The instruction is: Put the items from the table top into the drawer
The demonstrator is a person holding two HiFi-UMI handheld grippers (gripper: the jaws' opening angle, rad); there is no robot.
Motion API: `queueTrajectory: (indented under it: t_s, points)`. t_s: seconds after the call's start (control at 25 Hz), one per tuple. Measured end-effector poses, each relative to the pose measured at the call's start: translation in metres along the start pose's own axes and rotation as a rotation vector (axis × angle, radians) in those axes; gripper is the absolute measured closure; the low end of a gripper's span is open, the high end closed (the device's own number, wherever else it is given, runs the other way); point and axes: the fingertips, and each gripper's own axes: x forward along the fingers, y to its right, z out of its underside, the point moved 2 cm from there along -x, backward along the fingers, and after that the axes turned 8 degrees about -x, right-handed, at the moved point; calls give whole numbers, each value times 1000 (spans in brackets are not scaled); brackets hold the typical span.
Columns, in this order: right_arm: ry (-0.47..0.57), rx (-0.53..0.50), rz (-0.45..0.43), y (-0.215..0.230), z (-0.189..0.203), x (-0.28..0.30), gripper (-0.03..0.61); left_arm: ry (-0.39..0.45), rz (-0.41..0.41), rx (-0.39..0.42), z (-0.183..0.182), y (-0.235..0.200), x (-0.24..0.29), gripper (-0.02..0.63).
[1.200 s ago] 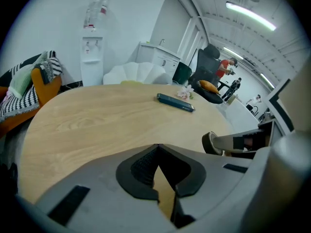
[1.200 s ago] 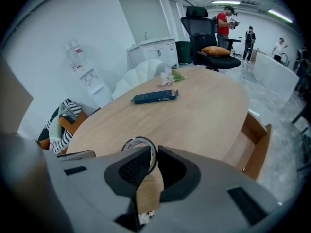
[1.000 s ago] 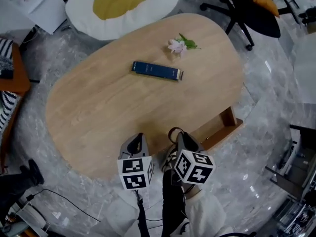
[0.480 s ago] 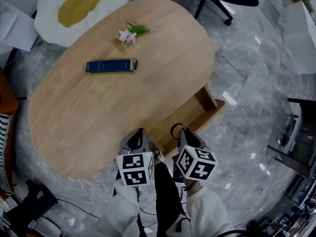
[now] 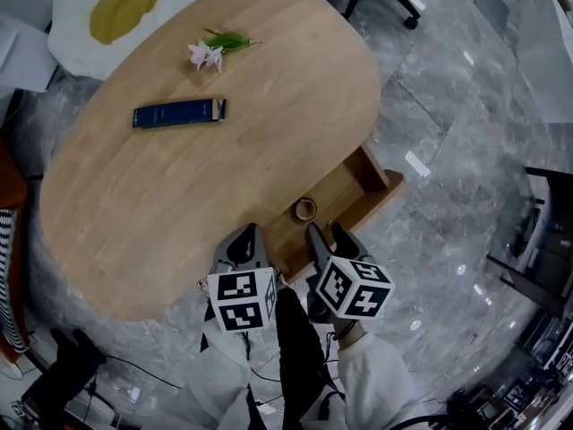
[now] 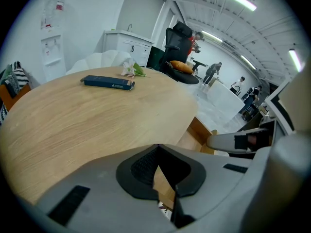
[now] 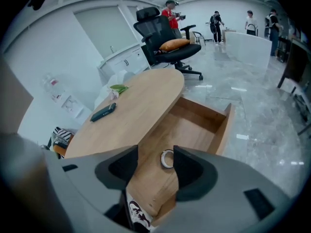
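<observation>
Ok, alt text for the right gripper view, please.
The right gripper, its jaws just opened and empty, hovers above a small tape roll lying in an open wooden drawer. Beyond, an oval table holds a dark blue box and a flower.

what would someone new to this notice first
The big oval wooden table fills the head view, its drawer pulled open at the lower right edge with a small ring lying inside. Close by is the right gripper, whose jaws have just been opening and hold nothing. Far across the top lie a dark blue box and a pink flower.
</observation>
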Motion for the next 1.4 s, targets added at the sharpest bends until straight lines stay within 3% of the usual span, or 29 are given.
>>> queueTrajectory:
  t_s: [0.56,0.96,1.4]
  points:
    - [-22,-18,40,4,-6,2,318,5,-15,-13,-10,-7,4,620]
    - [-6,-61,83,-7,-13,-5,480,21,-24,-35,-17,-14,-4,620]
    - [3,-106,29,-28,-29,-20,515,57,-44,-32,-42,-15,-20,620]
